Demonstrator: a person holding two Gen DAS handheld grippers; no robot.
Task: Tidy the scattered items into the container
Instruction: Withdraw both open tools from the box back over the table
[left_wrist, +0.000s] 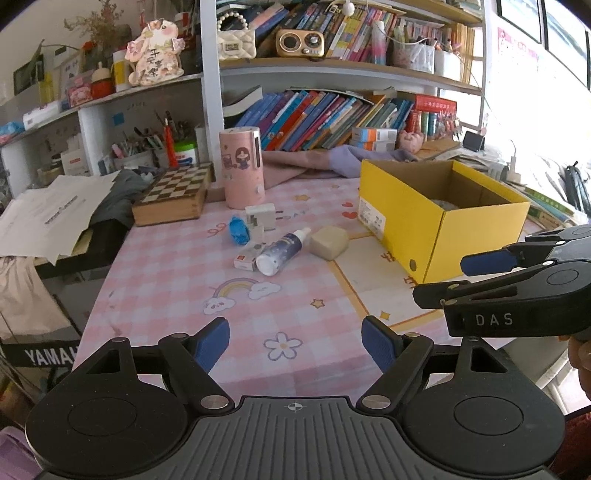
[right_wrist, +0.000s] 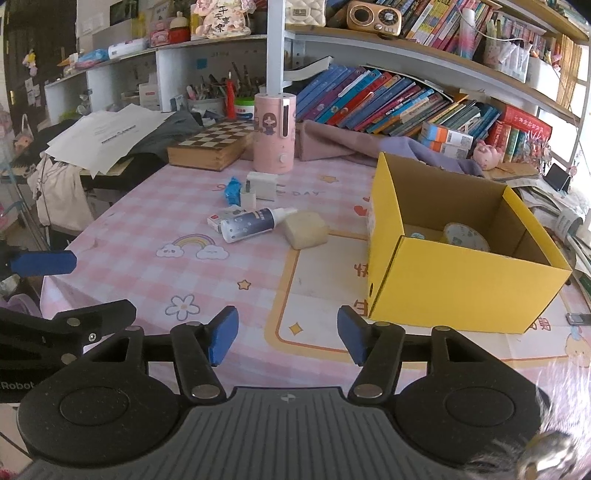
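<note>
Your left gripper (left_wrist: 295, 341) sits at the bottom centre of its own view, its blue pads spread wide with nothing between them; your right gripper (right_wrist: 288, 338) sits likewise at the bottom centre of its view, pads wide apart and holding nothing. Both hang over the near edge of the pink checked tablecloth (left_wrist: 177, 266).

The scattered items lie in a cluster just above the middle of each frame: a spray bottle (left_wrist: 282, 251) on its side, touching a small red-and-white box (left_wrist: 246, 259) at its left; a beige block (left_wrist: 328, 242) just beside the bottle's nozzle end; a white charger (left_wrist: 260, 218) behind them, with a smaller white plug (right_wrist: 248, 197) in front of it; a blue wrapper (left_wrist: 238, 229) at the charger's left.

The yellow box (right_wrist: 461, 284) stands open at the right of both frames, well apart from the cluster; the right wrist view shows a round patterned tub (right_wrist: 466, 236) lying inside it.

A pink cylinder (left_wrist: 242, 166) and a chessboard case (left_wrist: 173, 195) stand behind the cluster.
</note>
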